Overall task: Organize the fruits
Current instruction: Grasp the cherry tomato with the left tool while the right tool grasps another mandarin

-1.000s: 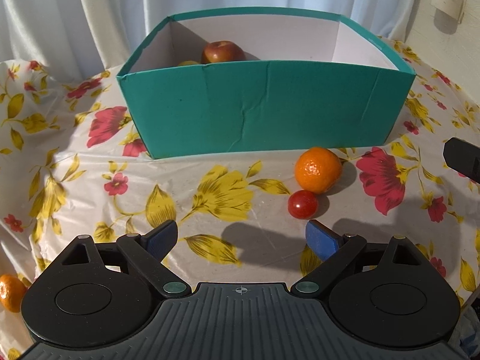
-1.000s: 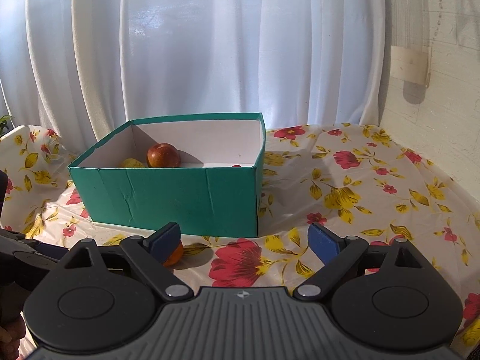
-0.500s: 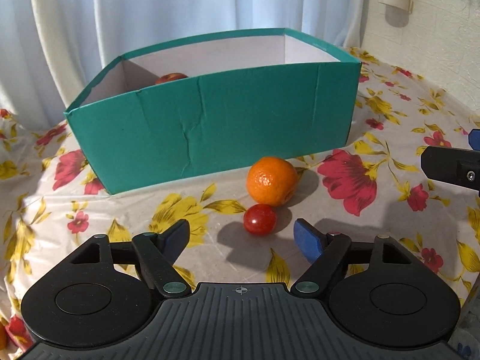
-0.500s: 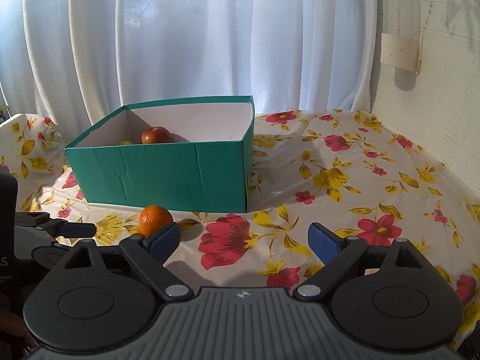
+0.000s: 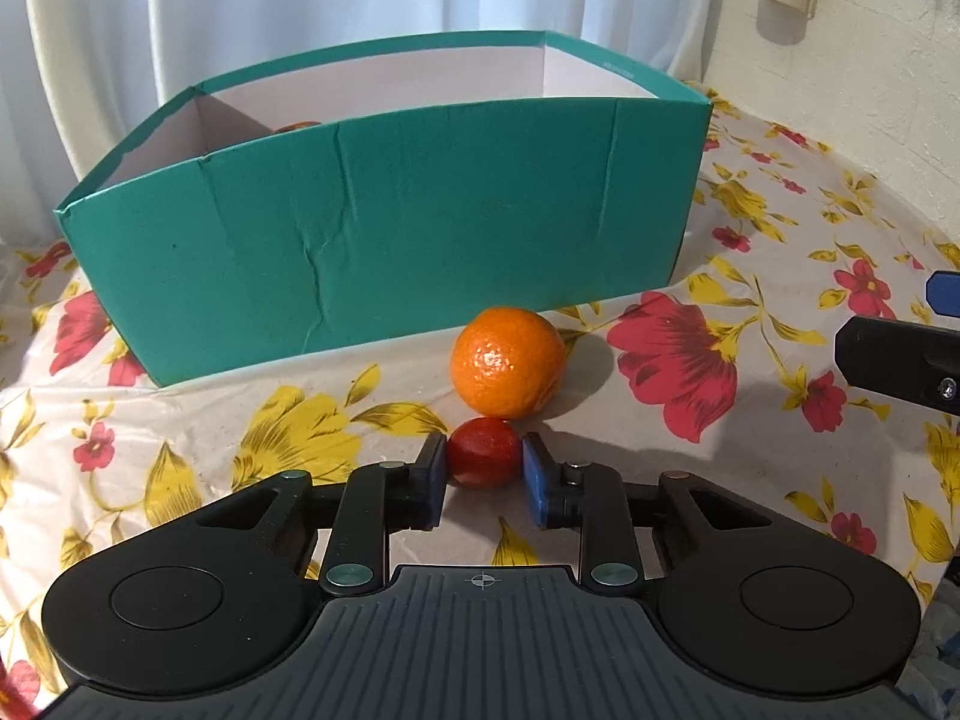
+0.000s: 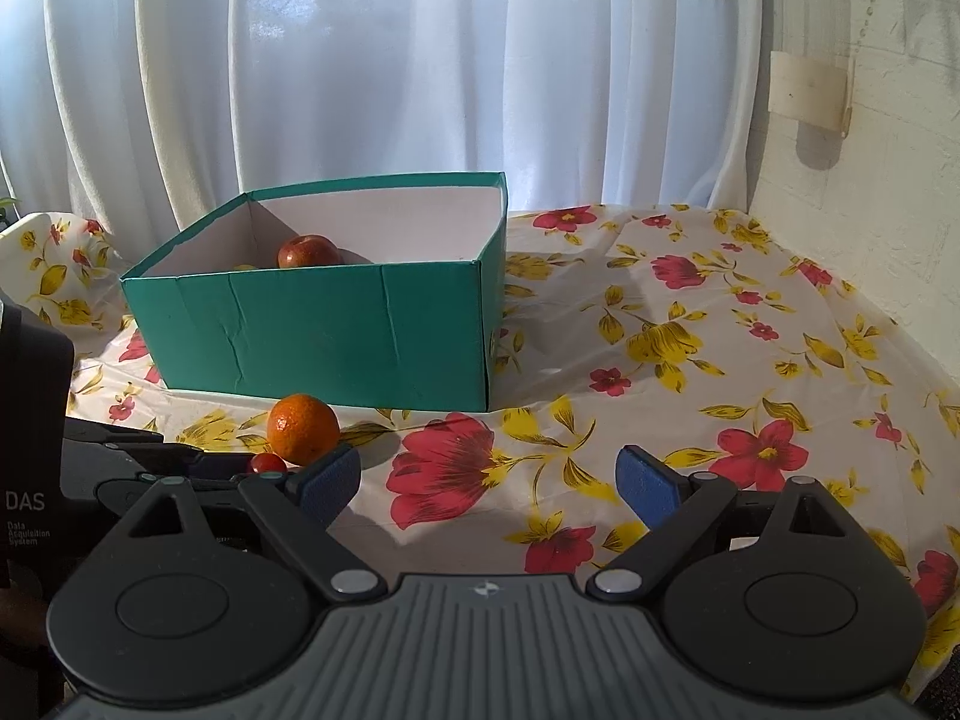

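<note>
Now the cherry tomato [image 5: 485, 459], touching the tangerine [image 5: 507, 362] before the teal box [image 5: 384, 240], is clamped by the just-closed left gripper [image 5: 485, 468]; it should be lifted gently, unsquashed.

Home setting, likely a dining table by a window.
Floral plastic tablecloth [image 6: 690, 324], white curtains [image 6: 390, 60] lit from behind, painted brick wall [image 6: 900, 138] alongside.
</note>
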A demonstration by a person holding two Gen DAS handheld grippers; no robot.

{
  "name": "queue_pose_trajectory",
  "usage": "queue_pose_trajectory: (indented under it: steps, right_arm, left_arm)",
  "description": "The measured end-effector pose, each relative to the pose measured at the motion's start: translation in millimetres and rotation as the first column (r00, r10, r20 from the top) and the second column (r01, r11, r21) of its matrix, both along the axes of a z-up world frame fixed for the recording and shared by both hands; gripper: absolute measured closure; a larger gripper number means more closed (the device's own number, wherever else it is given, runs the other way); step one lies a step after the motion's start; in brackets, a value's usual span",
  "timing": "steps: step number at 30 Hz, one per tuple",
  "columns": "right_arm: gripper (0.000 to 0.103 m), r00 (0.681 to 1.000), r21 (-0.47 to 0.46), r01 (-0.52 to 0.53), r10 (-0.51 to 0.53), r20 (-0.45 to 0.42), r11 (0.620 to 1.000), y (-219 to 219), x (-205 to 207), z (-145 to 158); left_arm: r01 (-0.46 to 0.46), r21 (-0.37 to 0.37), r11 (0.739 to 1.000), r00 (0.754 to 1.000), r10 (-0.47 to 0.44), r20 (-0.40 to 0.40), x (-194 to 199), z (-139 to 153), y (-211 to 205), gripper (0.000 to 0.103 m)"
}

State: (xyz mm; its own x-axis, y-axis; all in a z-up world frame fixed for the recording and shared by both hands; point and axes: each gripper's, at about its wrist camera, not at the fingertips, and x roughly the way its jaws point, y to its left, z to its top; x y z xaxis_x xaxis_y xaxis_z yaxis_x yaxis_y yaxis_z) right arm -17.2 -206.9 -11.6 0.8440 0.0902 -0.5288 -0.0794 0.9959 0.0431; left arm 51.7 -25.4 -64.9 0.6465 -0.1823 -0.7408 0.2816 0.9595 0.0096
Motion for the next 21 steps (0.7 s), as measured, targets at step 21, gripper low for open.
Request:
queue_pose_trajectory:
  steps: [21]
  right_arm:
    - [0.042,0.962,-0.059,-0.264,0.259,-0.089,0.963,94.4,79.0,-42.3]
  left_arm:
    - [-0.254,-0.075,0.964,0.967,0.254,-0.013,-54.0,41.7,76.3,0.073]
